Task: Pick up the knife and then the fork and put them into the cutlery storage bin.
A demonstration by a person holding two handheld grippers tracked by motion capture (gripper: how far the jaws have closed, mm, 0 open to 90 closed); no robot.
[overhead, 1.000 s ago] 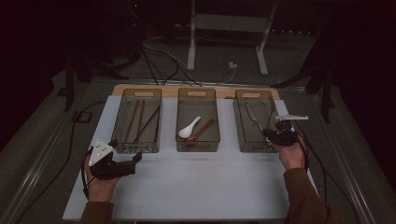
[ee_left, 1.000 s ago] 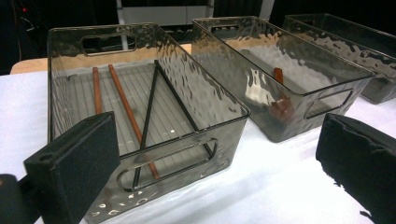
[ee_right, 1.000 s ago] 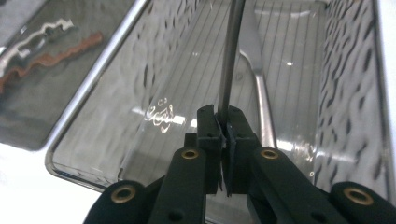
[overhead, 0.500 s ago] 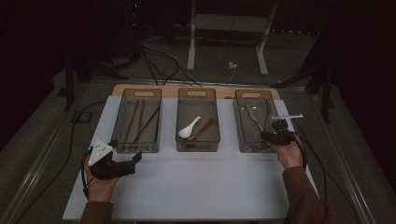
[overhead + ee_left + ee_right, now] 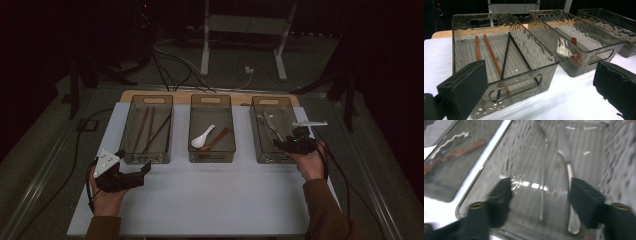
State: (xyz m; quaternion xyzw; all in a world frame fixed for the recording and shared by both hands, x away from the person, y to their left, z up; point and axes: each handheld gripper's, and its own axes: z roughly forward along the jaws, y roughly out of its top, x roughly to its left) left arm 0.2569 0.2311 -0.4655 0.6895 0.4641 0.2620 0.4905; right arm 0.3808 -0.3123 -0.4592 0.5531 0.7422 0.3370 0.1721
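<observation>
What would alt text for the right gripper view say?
Two black fingers of the right gripper, spread apart after just opening, hover over a clear ribbed bin with nothing between them. Two pieces of metal cutlery lie loose on its floor. A neighbouring bin shows a brown utensil through its wall.

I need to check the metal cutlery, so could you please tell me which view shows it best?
The right gripper view: the metal cutlery lies close below, in the right-hand bin. The high view shows it small and dim. The left gripper view catches that bin's far corner, contents unreadable.
</observation>
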